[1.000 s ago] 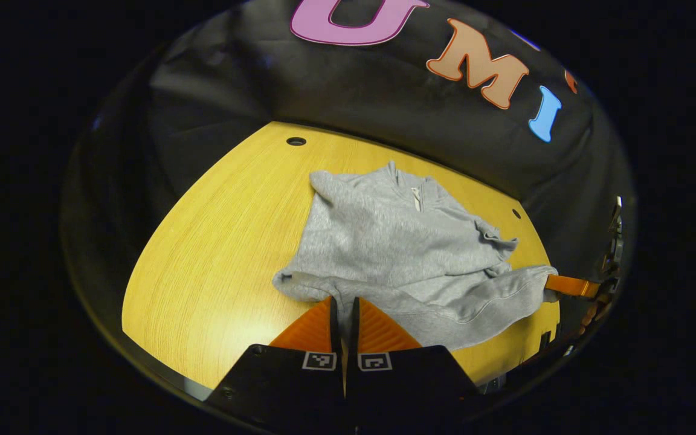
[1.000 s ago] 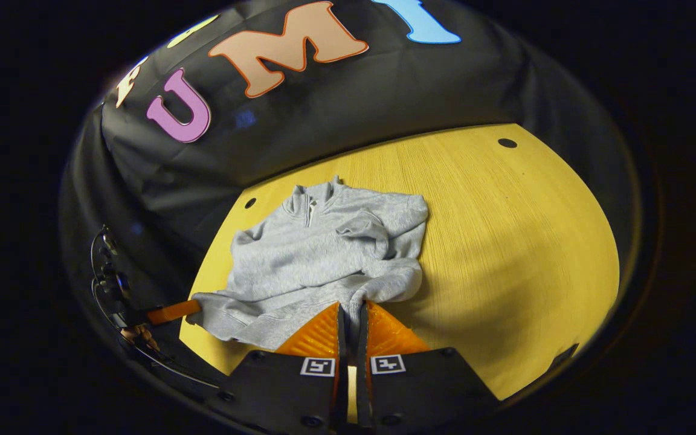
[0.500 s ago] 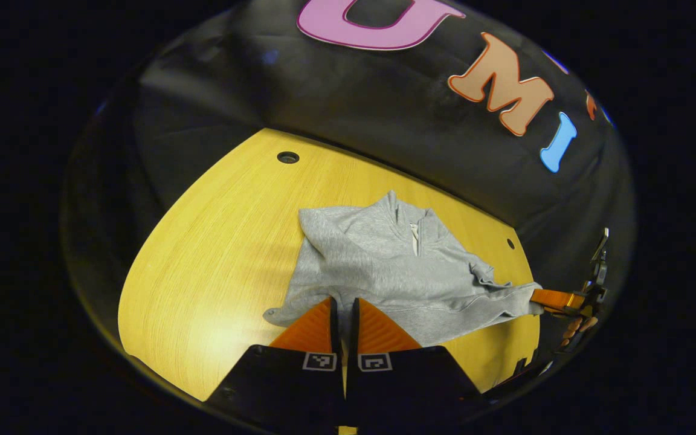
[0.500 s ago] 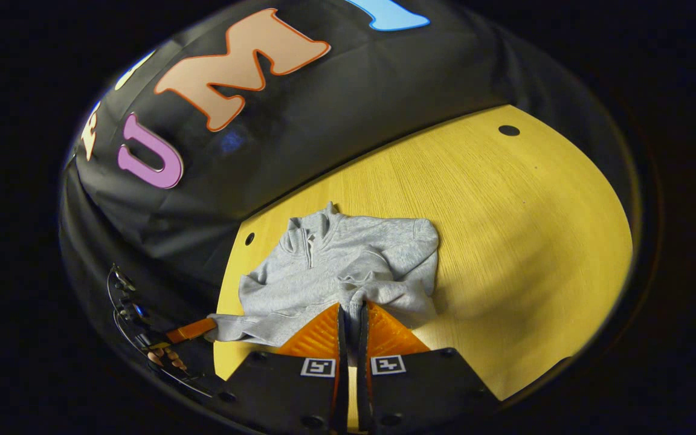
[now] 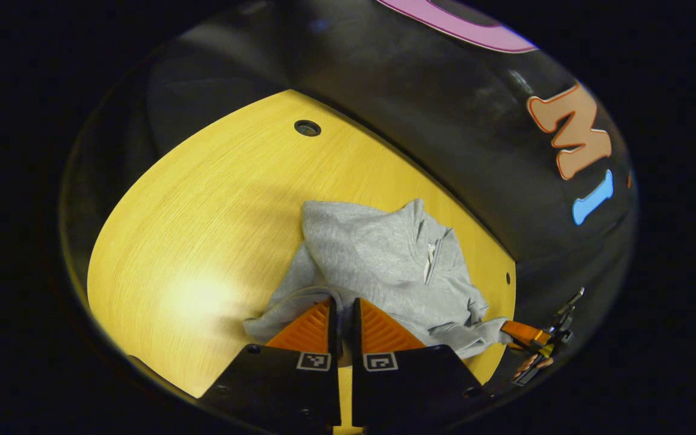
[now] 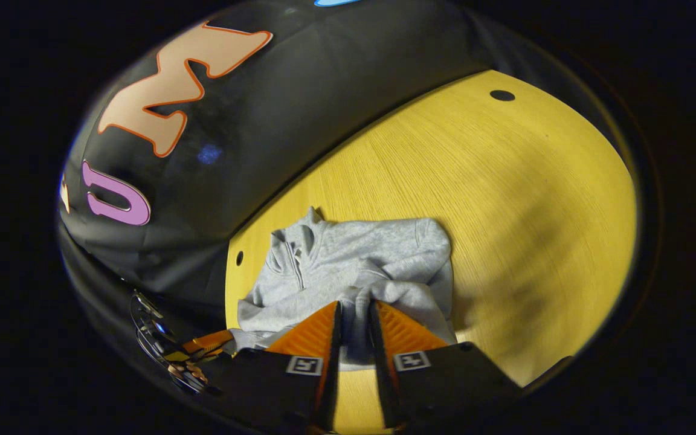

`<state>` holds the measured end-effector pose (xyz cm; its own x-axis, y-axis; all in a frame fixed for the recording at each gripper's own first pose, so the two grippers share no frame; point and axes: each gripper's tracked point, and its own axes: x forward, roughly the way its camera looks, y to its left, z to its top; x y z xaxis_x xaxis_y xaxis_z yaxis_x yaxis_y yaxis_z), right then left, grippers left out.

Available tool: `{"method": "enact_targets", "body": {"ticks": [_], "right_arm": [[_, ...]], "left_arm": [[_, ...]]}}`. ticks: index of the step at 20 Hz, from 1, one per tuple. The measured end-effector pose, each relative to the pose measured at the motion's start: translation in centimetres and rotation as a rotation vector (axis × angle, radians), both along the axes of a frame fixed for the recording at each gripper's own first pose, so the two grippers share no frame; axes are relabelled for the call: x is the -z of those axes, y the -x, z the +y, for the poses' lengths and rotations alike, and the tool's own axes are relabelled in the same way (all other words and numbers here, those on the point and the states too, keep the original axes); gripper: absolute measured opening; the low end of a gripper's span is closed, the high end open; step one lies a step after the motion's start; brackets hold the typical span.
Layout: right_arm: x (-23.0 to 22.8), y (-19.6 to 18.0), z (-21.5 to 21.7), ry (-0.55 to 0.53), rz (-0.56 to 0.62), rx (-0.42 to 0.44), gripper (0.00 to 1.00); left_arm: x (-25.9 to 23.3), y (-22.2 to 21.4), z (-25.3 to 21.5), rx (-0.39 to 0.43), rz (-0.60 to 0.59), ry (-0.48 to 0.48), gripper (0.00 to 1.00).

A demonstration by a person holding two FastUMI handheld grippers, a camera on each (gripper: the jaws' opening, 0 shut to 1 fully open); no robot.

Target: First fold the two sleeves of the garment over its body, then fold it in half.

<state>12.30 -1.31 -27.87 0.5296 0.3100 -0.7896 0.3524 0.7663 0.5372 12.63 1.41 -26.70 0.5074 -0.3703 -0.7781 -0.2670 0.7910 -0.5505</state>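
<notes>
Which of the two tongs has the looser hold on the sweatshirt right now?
The right tongs: their fingers stand visibly apart with the grey zip-neck sweatshirt bunched between them. The left tongs are nearly closed on its edge.

In the left gripper view our left gripper (image 5: 341, 305) has two wedge-shaped fingers (image 5: 306, 323) with ridged faces, mounted on flat black blocks. Each block carries a small square black-and-white marker near its top edge and a round screw head at its outer corner. In the right gripper view our right gripper (image 6: 353, 311) is built the same way: ribbed triangular fingers (image 6: 405, 329), black blocks, one square marker on each.
</notes>
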Motion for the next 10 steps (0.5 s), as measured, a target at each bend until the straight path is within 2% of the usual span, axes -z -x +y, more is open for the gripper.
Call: {"method": "enact_targets", "body": {"ticks": [1,2,3,5,6,8,10], "right_arm": [[-1.4,-0.4,0.0,-0.006,-0.051,0.013,0.43],[-1.9,-1.5,0.0,-0.004,-0.098,0.025,0.68],[-2.3,-2.2,0.0,0.011,-0.133,0.033,0.94],[-3.2,-3.0,-0.9,0.066,-0.192,0.043,0.96],[-3.7,-3.3,-1.5,0.092,-0.215,0.046,0.96],[-4.7,-3.3,-2.2,0.147,-0.259,0.05,0.96],[-6.4,-3.1,-2.4,0.199,-0.324,0.043,0.96]], "left_arm": [[-0.9,0.1,-0.1,-0.015,-0.018,0.024,0.07],[-0.9,-1.1,-0.6,-0.023,-0.052,0.047,0.23],[-1.4,-1.6,-0.7,-0.021,-0.087,0.048,0.33],[-2.5,-2.9,0.0,-0.036,-0.194,-0.01,0.69],[-3.6,-3.8,0.7,-0.044,-0.254,-0.054,0.81],[-5.9,-5.4,1.9,-0.059,-0.375,-0.16,0.97],[-7.9,-5.8,2.6,-0.035,-0.463,-0.273,0.96]]}}
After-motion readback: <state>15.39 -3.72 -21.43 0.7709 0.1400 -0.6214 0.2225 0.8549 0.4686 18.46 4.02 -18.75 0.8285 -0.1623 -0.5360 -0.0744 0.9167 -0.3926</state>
